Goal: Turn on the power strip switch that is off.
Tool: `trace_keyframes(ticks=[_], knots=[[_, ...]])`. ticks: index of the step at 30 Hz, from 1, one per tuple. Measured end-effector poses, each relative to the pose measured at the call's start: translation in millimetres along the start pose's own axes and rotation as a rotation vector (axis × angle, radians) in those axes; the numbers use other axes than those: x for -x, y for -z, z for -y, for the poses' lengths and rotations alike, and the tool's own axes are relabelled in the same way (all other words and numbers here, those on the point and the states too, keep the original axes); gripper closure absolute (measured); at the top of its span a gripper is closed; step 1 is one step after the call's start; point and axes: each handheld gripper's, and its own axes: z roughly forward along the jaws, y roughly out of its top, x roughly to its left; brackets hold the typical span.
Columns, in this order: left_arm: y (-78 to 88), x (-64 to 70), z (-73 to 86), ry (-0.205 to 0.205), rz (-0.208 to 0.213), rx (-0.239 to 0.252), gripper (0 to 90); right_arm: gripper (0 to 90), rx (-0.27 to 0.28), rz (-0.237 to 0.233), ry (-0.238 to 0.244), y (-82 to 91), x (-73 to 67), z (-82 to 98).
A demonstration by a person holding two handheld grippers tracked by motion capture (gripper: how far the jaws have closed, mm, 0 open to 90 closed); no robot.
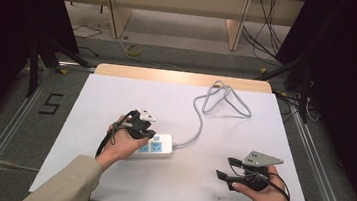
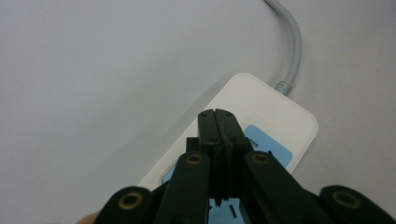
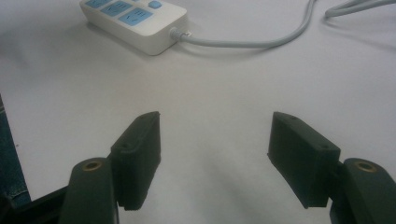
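White plastic, the power strip [image 1: 154,147] lies on the white table [image 1: 117,94], its near end hidden under my left hand [image 1: 122,145]. My left gripper [image 2: 217,122] hangs directly above the strip, jaws pressed together on nothing, covering part of the blue sockets. A grey cord [image 1: 199,125] runs from the strip's far end to a loose coil. Well to the strip's right, my right gripper [image 3: 215,158] sits spread wide over bare table.
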Motion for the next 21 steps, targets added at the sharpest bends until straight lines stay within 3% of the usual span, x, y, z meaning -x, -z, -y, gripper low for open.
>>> trace_keyframes(ticks=[21], knots=[[-10.4, 2.7, -8.2, -0.010, 0.009, -0.027, 90.0, 34.8, -0.003, 0.000, 0.000, 0.2, 0.1, 0.2]])
